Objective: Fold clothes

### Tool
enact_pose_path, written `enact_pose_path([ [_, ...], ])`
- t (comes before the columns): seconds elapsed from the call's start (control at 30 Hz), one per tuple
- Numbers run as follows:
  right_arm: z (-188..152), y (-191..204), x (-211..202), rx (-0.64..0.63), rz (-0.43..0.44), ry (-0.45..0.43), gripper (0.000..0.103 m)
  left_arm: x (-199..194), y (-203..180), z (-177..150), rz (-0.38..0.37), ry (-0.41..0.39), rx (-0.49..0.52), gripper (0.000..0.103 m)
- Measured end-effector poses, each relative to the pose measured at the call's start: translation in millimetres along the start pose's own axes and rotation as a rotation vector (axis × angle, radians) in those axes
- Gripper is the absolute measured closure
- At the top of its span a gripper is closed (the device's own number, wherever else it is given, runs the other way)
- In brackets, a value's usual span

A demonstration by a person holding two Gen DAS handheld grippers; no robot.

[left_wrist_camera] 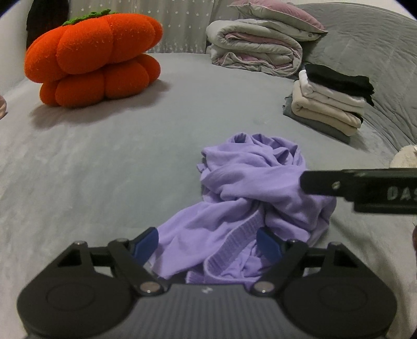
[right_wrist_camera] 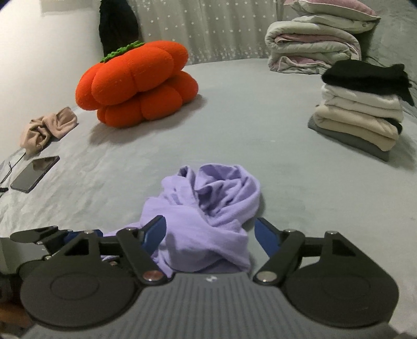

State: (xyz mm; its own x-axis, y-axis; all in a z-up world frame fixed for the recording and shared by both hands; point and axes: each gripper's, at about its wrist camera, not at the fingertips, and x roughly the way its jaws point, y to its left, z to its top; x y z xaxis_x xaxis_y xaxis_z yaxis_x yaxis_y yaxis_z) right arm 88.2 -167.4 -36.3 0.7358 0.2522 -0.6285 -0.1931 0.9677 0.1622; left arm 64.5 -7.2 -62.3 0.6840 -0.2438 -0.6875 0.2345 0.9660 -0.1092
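Straddling the crumpled lilac garment (left_wrist_camera: 250, 206) on the grey bed (left_wrist_camera: 104, 161), left tool (left_wrist_camera: 208, 243) and right tool (right_wrist_camera: 209, 236), both released.

Bed surface: count of items by kind

One crumpled lilac garment (right_wrist_camera: 206, 208); one stack of folded clothes (right_wrist_camera: 362, 114), which showed about five layers, black on top, cream and white between, grey at the bottom; one orange pumpkin cushion (right_wrist_camera: 135, 83); one folded duvet (right_wrist_camera: 312, 49) with one pillow (right_wrist_camera: 336, 10) on it; one beige crumpled cloth (right_wrist_camera: 47, 130); one dark phone (right_wrist_camera: 35, 173); two handheld grippers, left (left_wrist_camera: 207, 246) and right (right_wrist_camera: 209, 236), each with two blue-tipped fingers; one grey bed cover (right_wrist_camera: 234, 125).
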Motion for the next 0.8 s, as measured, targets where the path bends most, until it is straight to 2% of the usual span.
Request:
enact_pose_path([
  [0.17, -2.9, 6.4, 9.4, -0.026, -0.02, 0.015, 0.033, -1.4, -2.2, 1.5, 0.004, -0.005, -0.003, 0.02],
  [0.33, -7.0, 5.8, 13.5, -0.024, -0.033, 0.029, 0.048, -1.4, -3.6, 1.7, 0.012, -0.007, -0.009, 0.02],
  [0.4, -7.7, 4.2, 12.1, -0.019, -0.039, 0.026, 0.051, -1.4, -3.9, 1.2, 0.013, -0.006, -0.008, 0.02],
  [0.5, -8.4, 1.5, 7.5, -0.013, -0.035, 0.018, 0.063, -1.8, -4.1, 0.8, 0.014, -0.006, -0.008, 0.02],
  [0.6, -10.1, -2.0, 3.1, -0.013, -0.031, 0.016, 0.093, -2.2, -4.4, 0.4, 0.014, -0.006, -0.007, 0.02],
  [0.8, -11.7, -16.5, -9.0, 0.029, -0.04, -0.005, 0.093, -3.8, -5.1, -0.2, 0.014, -0.008, -0.006, 0.02],
])
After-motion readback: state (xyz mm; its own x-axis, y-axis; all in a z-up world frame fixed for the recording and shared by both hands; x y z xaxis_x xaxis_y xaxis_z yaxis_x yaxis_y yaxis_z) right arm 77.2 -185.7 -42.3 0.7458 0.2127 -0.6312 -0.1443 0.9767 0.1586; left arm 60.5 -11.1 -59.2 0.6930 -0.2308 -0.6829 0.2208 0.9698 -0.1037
